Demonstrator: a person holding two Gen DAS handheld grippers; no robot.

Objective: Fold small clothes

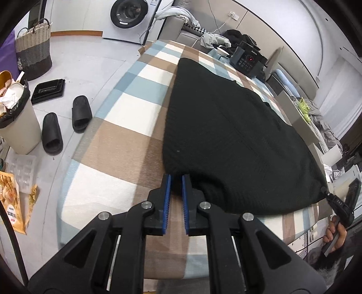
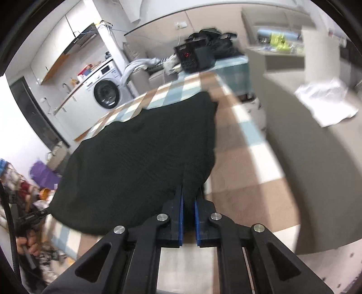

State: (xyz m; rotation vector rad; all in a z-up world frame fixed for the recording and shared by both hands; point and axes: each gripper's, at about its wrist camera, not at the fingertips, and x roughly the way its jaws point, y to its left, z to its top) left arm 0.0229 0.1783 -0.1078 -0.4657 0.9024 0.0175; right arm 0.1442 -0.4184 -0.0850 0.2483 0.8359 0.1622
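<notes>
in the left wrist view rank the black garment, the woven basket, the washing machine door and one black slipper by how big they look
1. black garment
2. woven basket
3. washing machine door and slipper: look alike, and the slipper is nearer, so unranked.

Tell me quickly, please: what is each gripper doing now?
Left gripper: shut on the near corner of the black knit garment.
Right gripper: shut on its other near corner.
</notes>
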